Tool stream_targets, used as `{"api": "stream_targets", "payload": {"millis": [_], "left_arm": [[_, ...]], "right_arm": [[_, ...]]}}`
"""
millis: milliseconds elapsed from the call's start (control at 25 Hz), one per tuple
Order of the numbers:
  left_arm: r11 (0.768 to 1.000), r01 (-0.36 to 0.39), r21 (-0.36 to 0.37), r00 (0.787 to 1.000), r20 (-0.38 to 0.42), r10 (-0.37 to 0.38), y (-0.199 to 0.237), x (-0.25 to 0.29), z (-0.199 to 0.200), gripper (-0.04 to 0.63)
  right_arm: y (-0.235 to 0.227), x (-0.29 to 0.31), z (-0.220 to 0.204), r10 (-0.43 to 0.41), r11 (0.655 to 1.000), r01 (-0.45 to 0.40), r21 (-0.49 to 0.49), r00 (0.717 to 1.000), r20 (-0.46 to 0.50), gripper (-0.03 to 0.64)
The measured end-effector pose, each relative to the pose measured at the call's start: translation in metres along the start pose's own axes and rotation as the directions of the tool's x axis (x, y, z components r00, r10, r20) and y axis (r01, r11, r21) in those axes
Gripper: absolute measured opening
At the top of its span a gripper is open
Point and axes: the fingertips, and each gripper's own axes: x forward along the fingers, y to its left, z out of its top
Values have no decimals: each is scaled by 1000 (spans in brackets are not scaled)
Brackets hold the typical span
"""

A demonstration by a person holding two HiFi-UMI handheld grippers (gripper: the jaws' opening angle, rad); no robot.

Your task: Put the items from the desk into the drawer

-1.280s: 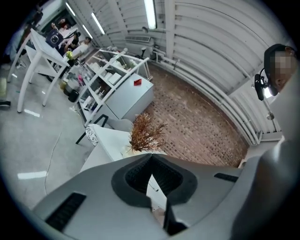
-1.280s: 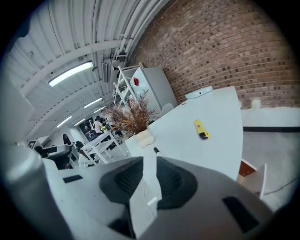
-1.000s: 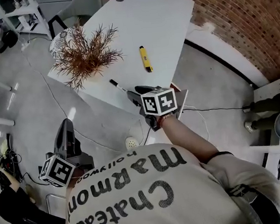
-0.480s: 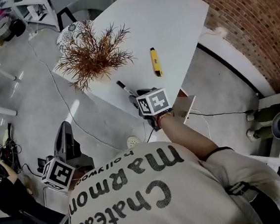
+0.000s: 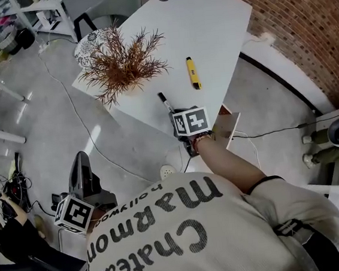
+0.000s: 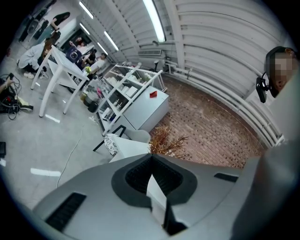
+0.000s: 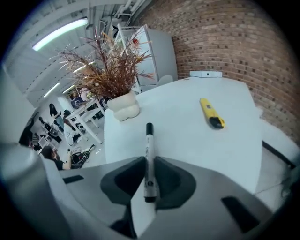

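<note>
Desk (image 5: pixel 207 32): 1 cutter (image 5: pixel 194 73), 1 marker (image 7: pixel 148 145), likely gripped; right gripper (image 7: pixel 149 161) jaws closing, left (image 6: pixel 151 159) together.

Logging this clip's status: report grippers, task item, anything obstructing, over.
Right gripper: jaws just closing onto black marker on desk. Left gripper shut, empty. Yellow cutter waits on desk. Nothing obstructing.

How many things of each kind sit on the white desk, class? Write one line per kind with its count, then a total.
Marker: 1
Yellow tool: 1
Dried plant in a vase: 1
White box: 1
Total: 4
</note>
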Motion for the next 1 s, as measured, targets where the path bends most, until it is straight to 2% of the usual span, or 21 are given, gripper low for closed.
{"api": "stream_targets", "payload": {"millis": [160,320,520,680,840,1000], "left_arm": [[1000,25,17,999,-22,-25,2,-17,1,2],[997,72,28,996,-58,-70,0,-35,-2,2],[987,154,46,982,-118,-147,-4,-59,-12,2],[975,212,70,963,-185,-196,-8,-78,-28,2],[950,286,127,936,-251,-248,-14,-94,-45,1],[935,339,106,908,-298,-296,-22,-96,-64,0]], "right_arm": [[3,-18,-19,-27,993,24,112,999,24,71],[11,-43,-47,-59,983,50,179,997,47,69],[20,-85,-89,-128,957,101,273,988,82,69],[25,-124,-127,-197,913,133,384,971,132,69],[26,-164,-171,-268,845,147,514,948,170,69],[18,-196,-210,-334,789,184,586,929,158,69]]}}
